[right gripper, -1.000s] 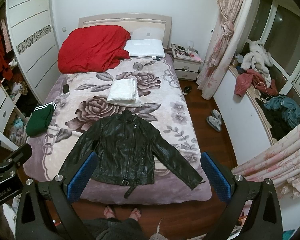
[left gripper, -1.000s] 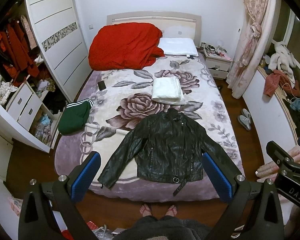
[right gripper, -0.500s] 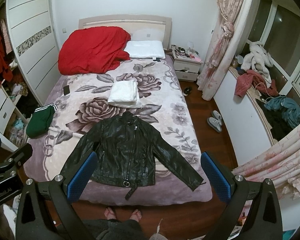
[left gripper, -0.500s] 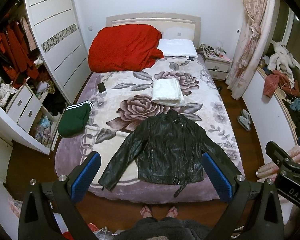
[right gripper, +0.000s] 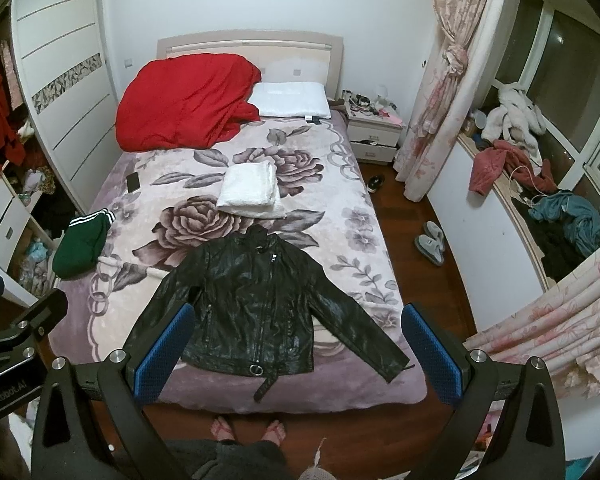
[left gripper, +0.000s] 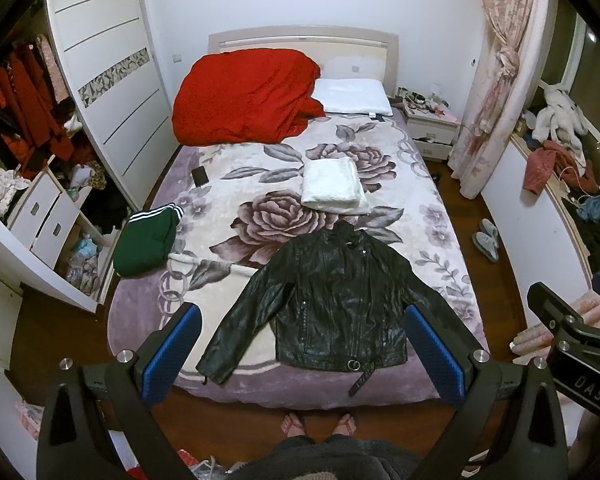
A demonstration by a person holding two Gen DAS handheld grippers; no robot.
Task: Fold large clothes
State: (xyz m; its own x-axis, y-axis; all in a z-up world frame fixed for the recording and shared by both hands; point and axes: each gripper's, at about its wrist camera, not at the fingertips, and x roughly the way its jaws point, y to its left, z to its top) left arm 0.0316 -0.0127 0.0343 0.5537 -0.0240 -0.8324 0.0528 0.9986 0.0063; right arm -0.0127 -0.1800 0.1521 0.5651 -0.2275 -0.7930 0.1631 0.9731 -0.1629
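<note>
A black leather jacket (left gripper: 336,300) lies spread flat, front up, sleeves out, near the foot of the bed (left gripper: 260,392); it also shows in the right wrist view (right gripper: 256,304). My left gripper (left gripper: 300,344) is open and empty, held high above the foot of the bed. My right gripper (right gripper: 296,344) is open and empty at about the same height. Each gripper shows at the edge of the other's view. A belt strap (right gripper: 266,386) hangs off the jacket's hem over the bed edge.
A folded white cloth (left gripper: 334,186) lies beyond the jacket's collar, a folded green garment (left gripper: 146,240) at the bed's left edge, a red quilt (left gripper: 244,96) and pillow (left gripper: 352,96) at the head. A phone (left gripper: 201,176) lies left. Wardrobe left, window ledge with clothes right.
Both grippers have drifted slightly back and up from the bed; the jacket sits a little lower in both views. Nothing on the bed has moved.
</note>
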